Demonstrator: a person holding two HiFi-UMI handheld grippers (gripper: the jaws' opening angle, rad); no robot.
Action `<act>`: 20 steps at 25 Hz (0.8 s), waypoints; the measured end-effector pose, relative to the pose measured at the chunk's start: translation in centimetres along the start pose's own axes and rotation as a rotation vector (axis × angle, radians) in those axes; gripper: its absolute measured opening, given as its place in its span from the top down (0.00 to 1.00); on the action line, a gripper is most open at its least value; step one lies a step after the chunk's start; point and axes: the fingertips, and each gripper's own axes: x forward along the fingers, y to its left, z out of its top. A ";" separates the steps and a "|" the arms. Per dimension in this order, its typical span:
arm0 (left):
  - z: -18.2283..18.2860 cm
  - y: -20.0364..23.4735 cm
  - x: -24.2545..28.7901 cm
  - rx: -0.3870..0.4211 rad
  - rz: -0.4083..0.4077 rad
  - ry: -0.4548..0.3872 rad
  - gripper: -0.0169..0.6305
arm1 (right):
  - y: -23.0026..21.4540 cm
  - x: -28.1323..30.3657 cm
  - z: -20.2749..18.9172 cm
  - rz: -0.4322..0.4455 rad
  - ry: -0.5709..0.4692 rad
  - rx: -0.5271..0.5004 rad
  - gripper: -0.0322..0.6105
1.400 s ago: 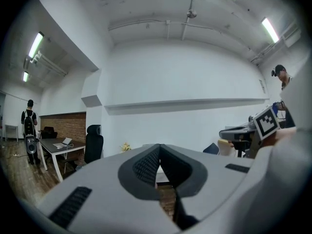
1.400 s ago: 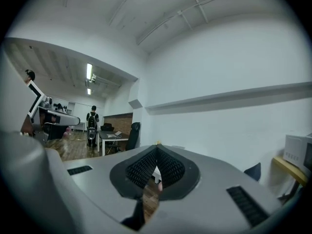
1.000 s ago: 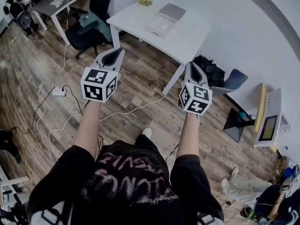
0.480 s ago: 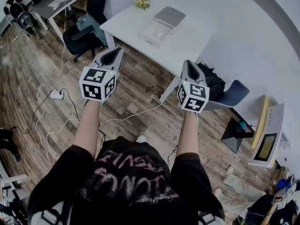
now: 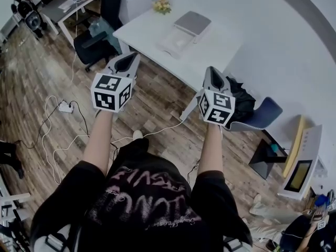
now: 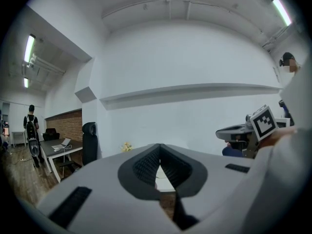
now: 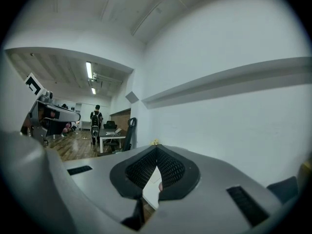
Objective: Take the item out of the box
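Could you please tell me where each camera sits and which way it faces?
Head view: on the head, looking steeply down at the white table; both forearms, left gripper and right gripper show.
Left gripper view: on that gripper, level along its shut jaws toward the table; right gripper at right.
Right gripper view: likewise; left gripper at left.
Shared: yellow flowers.

A flat, pale box (image 5: 176, 41) on the white table (image 5: 220, 49), near the middle of the top. Open, with the grey lid (image 5: 192, 22) swung back on the far side and the white bottom part lying flat, closer to the near edge. Level, not tipped. Too small and far off to tell what sits inside.
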 end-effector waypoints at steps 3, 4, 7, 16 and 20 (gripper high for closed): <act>0.1 0.0 1.1 0.005 -0.007 -0.006 0.97 | -0.5 0.7 0.0 -0.005 -0.003 -0.003 0.94; 0.0 0.0 1.5 0.005 -0.010 -0.007 0.97 | -0.7 1.0 -0.1 -0.005 -0.003 -0.003 0.94; -0.2 0.3 2.9 0.004 -0.020 -0.009 0.97 | -1.2 2.0 -0.3 -0.012 -0.001 0.000 0.94; -0.6 2.8 8.9 0.001 -0.070 -0.009 0.97 | -2.8 7.3 -0.4 -0.057 -0.006 -0.003 0.94; -0.8 4.7 12.1 -0.005 -0.087 0.002 0.97 | -3.2 10.7 -0.2 -0.068 0.002 -0.002 0.94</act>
